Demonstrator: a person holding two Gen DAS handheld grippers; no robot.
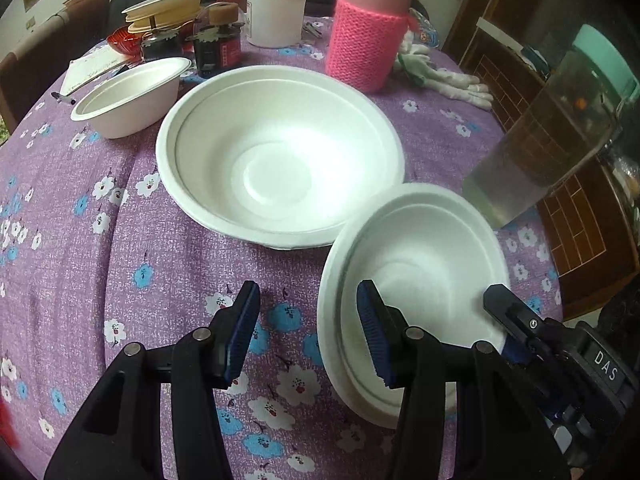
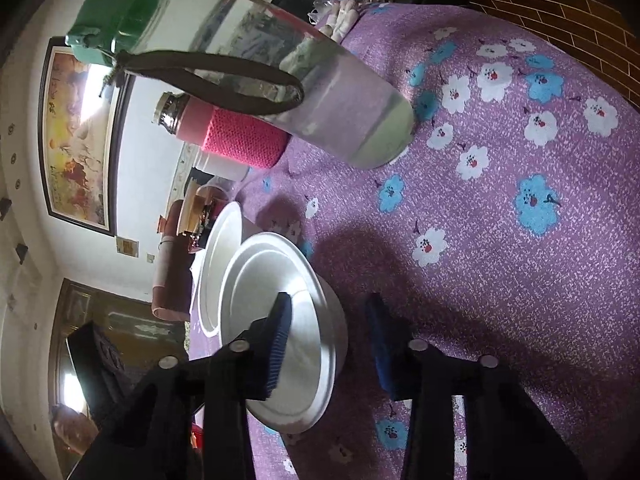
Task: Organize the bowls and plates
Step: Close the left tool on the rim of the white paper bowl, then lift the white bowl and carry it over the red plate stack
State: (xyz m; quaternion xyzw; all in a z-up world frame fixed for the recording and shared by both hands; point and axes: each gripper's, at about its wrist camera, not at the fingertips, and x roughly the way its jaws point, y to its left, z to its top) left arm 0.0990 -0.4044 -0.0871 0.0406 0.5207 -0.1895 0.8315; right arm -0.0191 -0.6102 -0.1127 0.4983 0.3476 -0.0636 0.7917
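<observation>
Nearest the left wrist camera, the left gripper (image 1: 310, 336) hangs open over the cloth (image 1: 100, 260). Its right finger lies in front of the small bowl (image 1: 424, 260), its left finger stands well clear, and neither pad presses on anything.

Purple and flowered, the cloth covers the whole table. At its middle sits the big bowl (image 1: 280, 152), white, upright and empty. The small bowl is at the near right, its far rim overlapping the big bowl's near rim. The right gripper (image 2: 330, 320) straddles the small bowl's wall: one pad lies against the inside, while the other stands outside with a strip of cloth showing between pad and wall. So it is not clamped, as far as the right view shows.

A clear bottle (image 1: 552, 128) with a green cap stands at the right edge. Further back is a pink flask (image 1: 366, 40) in a knitted sleeve. A third bowl (image 1: 132, 100) sits far left, apart from the big bowl. Behind it are a white jar (image 1: 276, 12) and a stack of plates (image 1: 168, 4) — then white gloves (image 1: 448, 76) right of the flask.
</observation>
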